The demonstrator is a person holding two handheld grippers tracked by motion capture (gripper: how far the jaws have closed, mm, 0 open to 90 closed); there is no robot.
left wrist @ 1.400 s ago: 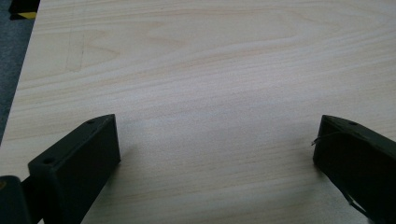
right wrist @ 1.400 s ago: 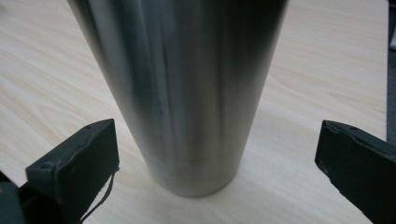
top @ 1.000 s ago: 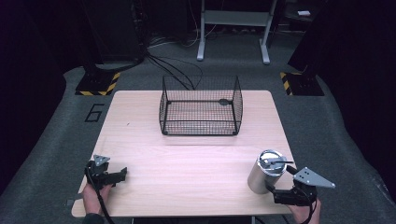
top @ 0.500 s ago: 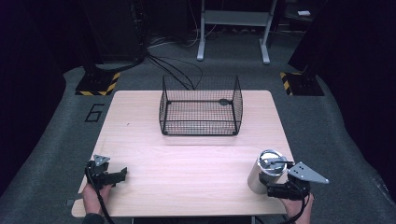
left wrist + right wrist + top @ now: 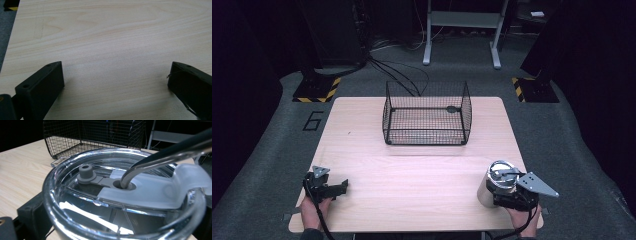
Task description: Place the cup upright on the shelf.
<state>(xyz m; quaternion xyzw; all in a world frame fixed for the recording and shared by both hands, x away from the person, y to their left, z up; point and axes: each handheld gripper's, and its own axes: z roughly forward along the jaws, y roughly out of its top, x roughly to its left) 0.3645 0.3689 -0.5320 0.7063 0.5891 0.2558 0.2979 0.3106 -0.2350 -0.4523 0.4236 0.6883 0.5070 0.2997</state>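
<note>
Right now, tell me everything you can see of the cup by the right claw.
The cup stands upright near the table's front right corner, well short of the wire basket. Its body looks like brushed steel. On top sits a clear plastic lid with a grey stopper and a bent metal straw through a hole. The right claw has its jaws on either side of the cup; whether they press on it cannot be told.

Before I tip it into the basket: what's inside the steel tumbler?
The tumbler wears a clear lid with a metal straw through it. Reflections hide any contents below.
</note>
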